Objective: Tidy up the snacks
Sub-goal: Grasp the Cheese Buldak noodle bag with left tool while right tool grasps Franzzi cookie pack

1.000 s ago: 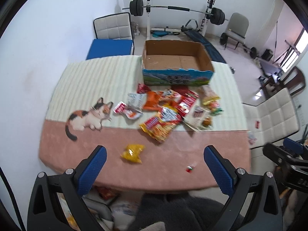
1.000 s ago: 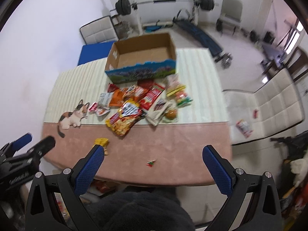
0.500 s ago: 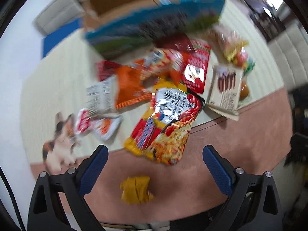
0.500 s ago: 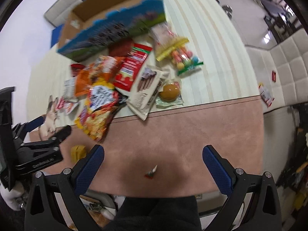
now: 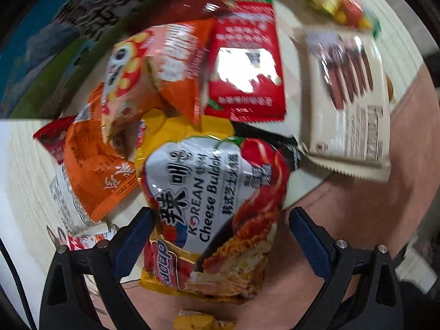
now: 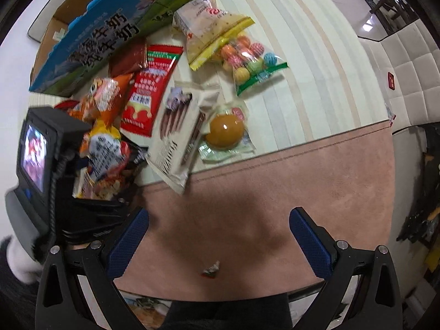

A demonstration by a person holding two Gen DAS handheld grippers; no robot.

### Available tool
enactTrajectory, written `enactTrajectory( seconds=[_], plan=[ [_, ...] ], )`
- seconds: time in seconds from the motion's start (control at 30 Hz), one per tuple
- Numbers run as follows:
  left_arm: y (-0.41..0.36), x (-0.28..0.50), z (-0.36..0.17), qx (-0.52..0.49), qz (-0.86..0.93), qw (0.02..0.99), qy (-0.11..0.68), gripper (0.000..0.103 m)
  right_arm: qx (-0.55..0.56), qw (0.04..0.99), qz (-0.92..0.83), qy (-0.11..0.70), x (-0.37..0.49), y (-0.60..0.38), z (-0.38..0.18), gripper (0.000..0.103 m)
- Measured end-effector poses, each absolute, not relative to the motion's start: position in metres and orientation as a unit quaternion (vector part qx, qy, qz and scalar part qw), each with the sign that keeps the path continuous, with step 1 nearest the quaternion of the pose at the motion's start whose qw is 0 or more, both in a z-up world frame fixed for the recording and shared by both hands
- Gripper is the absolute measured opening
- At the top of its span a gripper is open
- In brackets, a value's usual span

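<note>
your left gripper [image 5: 220, 236] is straddling the cheese noodle packet [image 5: 217, 209], jaws closing, the left pad at its edge and the right one clear. its long axis runs away from you, between the 2 fingers. your right gripper [image 6: 218, 238] hangs wide over bare tablecloth [image 6: 302, 176].

**Readable print on the snack pile**

The noodle packet [image 5: 211, 206] carries the clearest text: "KOREAN Cheese Buldak" in dark letters on its silver panel, beside Korean and Chinese characters, with a slanted red logo reading roughly "daaap" near its lower edge. The blue carton [image 6: 110, 35] shows large white Chinese characters, among them "牛奶". Print on the other packets is too blurred or small to read.
</note>
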State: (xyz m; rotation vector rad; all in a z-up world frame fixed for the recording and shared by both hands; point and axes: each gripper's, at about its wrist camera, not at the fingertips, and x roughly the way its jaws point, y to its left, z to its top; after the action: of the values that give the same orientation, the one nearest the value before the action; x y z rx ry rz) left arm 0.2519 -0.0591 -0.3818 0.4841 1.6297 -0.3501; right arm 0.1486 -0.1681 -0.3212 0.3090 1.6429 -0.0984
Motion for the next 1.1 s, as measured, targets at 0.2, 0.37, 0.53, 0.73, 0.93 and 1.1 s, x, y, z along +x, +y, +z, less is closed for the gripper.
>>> enactTrajectory(
  seconds=[0.2, 0.37, 0.53, 0.73, 0.93, 1.1],
  plan=[
    [-0.003, 0.243, -0.369, 0.100, -0.057, 0.659, 0.744, 0.079, 0.155, 0.679, -0.062, 0.715, 0.180, -0.151, -0.322, 0.101],
    [0.044, 0.217, -0.366, 0.038, 0.026, 0.655, 0.754, 0.079, 0.143, 0.664, -0.075, 0.730, 0.209, -0.124, -0.351, 0.088],
    [0.069, 0.205, -0.355, 0.018, 0.022, 0.655, 0.755, 0.083, 0.142, 0.633, -0.104, 0.754, 0.227, -0.115, -0.389, 0.065],
    [0.072, 0.197, -0.336, 0.016, 0.005, 0.660, 0.751, 0.087, 0.107, 0.647, -0.087, 0.750, 0.225, -0.108, -0.393, 0.059],
    [0.082, 0.204, -0.362, -0.002, -0.021, 0.658, 0.753, 0.087, 0.027, 0.605, 0.022, 0.796, 0.183, -0.099, -0.401, 0.059],
    [0.097, 0.207, -0.376, -0.009, -0.039, 0.649, 0.760, 0.091, 0.046, 0.602, 0.035, 0.797, 0.169, -0.115, -0.401, 0.089]
  ],
)
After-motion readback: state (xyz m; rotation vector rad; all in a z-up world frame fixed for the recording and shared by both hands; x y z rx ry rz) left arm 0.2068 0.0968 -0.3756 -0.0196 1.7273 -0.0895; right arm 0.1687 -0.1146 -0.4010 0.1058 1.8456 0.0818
